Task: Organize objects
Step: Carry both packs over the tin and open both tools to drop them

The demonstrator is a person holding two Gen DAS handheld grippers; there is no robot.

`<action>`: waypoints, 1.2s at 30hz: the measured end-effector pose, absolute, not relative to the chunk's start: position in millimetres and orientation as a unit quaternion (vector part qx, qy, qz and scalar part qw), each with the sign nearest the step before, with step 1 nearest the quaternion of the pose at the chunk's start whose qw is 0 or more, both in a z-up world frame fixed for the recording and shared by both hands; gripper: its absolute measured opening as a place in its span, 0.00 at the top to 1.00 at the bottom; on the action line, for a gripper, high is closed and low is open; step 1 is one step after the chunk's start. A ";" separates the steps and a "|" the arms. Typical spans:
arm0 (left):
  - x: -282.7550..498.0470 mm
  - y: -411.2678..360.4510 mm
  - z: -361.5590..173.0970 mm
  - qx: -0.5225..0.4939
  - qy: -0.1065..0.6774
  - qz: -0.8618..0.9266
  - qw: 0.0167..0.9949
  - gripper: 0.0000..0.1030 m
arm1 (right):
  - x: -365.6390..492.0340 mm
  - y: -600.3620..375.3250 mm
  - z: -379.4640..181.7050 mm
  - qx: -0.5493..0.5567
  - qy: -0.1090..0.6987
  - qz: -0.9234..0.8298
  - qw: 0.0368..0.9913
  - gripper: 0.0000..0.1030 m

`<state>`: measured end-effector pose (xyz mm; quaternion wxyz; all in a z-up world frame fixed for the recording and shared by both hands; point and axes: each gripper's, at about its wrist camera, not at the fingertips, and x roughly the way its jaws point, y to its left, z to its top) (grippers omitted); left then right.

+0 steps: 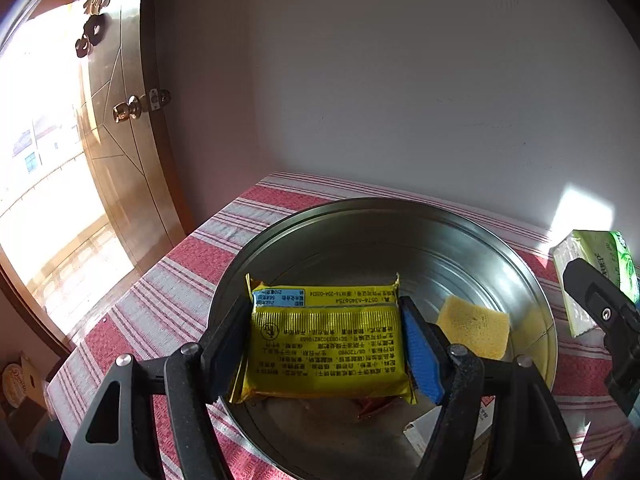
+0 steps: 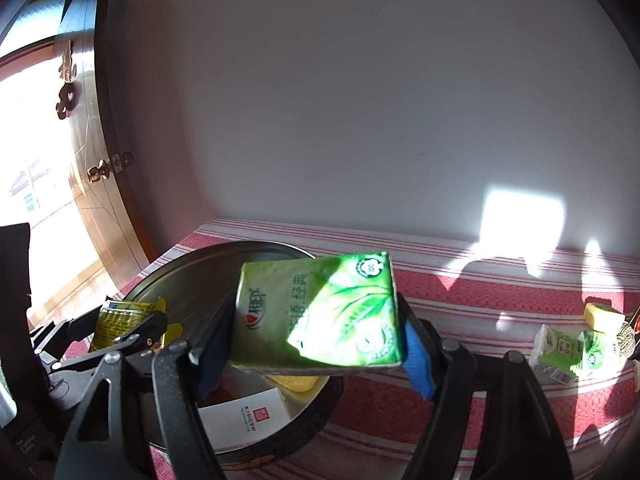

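two grippers, both loaded: left gripper [image 1: 326, 354] clamped on yellow packet [image 1: 326, 344] above round metal tray [image 1: 460, 232] near the tablecloth's [image 1: 160, 300] left edge; right gripper [image 2: 316, 344] clamped on green tissue pack [image 2: 320, 312] over tray's right rim.

we see a table under a red-and-white striped cloth [image 2: 460, 292], set against the far wall. on it at left rests a round metal basin [image 1: 532, 292]. at the far right of the cloth lie two small green tissue packs [image 2: 568, 352], a yellow sponge [image 2: 602, 316] just behind them.
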<state>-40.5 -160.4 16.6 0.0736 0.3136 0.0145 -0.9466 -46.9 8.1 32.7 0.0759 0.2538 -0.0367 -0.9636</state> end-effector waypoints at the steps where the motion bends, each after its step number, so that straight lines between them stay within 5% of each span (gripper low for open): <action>1: -41.6 -162.0 14.6 0.315 0.014 -0.946 0.076 0.29 | -49.5 4.2 31.1 0.255 -0.035 -0.963 0.076 0.28; 19: -55.9 -180.4 0.7 0.322 0.012 -0.941 0.107 0.29 | -74.4 -33.2 1.7 0.279 -0.015 -0.955 0.097 0.27; 28: -55.0 -184.2 5.3 0.316 0.042 -0.943 0.097 0.23 | -53.5 -17.8 18.6 0.222 -0.045 -0.967 0.121 0.02; 36: -43.6 -168.5 19.7 0.292 0.057 -0.950 0.089 0.12 | -32.2 12.3 26.1 0.182 -0.047 -0.980 0.068 0.00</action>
